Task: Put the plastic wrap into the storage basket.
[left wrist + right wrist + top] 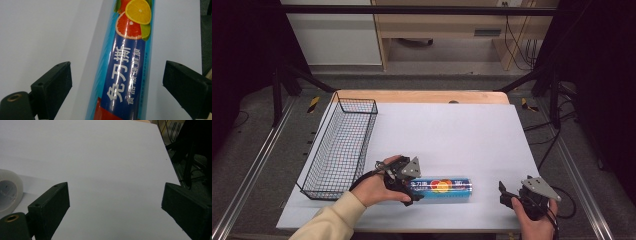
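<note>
A long blue roll of cling film (447,187), printed with citrus slices and white characters, lies on its side near the front of the white table (452,130). My left gripper (414,192) is at the roll's left end, its jaws astride it. In the left gripper view the roll (125,62) runs up between the two black pads (53,86), with a gap on each side, so my left gripper (117,75) is open. My right gripper (507,195) rests at the front right, open and holding nothing. From my right gripper (115,197), the roll's white end (7,191) sits at the far left.
A black wire basket (339,150) stands along the table's left edge, with nothing inside it. The wooden table edge (422,96) lies at the back. Cables and dark stands flank the table on the right.
</note>
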Demonstrator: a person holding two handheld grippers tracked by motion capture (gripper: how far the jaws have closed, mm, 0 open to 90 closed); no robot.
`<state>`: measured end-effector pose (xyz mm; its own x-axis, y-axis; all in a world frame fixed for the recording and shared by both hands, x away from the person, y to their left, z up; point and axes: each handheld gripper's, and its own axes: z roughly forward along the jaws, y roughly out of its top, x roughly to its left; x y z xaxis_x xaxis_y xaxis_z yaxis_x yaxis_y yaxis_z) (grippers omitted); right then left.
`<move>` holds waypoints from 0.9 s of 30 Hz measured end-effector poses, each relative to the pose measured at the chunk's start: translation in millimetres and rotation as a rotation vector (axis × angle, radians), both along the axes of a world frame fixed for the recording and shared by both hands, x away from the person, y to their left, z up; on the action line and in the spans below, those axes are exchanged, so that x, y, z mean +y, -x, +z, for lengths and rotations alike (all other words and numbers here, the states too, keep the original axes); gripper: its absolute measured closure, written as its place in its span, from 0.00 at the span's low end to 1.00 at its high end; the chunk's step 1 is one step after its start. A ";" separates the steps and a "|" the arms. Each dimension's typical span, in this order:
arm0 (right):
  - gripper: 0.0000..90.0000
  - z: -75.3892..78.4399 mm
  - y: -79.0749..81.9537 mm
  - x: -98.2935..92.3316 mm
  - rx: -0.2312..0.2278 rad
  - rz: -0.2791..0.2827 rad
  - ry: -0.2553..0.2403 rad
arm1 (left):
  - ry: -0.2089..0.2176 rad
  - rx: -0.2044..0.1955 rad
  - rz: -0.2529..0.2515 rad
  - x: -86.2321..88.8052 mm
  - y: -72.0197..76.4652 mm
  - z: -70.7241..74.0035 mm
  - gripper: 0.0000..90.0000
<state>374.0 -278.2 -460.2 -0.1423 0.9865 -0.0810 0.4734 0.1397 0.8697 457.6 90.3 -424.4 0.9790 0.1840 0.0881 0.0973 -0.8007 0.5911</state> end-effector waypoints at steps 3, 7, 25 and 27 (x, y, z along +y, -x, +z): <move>0.09 -0.4 -0.2 -0.1 0.003 0.001 0.001 | -0.012 0.003 -0.002 -3.3 -0.3 -3.8 0.10; 0.09 -0.6 -0.3 0.0 0.006 -0.001 -0.001 | -0.014 0.014 0.007 -7.0 -0.5 -9.3 0.11; 0.09 -1.8 -0.9 0.7 0.020 0.007 -0.001 | -0.098 0.013 -0.014 -12.9 -1.5 -18.3 0.24; 0.09 -1.9 -0.9 1.0 0.022 0.009 -0.002 | -0.086 0.020 -0.012 -13.1 -2.0 -17.2 0.24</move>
<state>374.9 -277.2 -462.0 -0.1527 0.9854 -0.0759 0.4914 0.1423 0.8592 459.7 77.2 -441.6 0.9828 0.1645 0.0835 0.0982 -0.8495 0.5184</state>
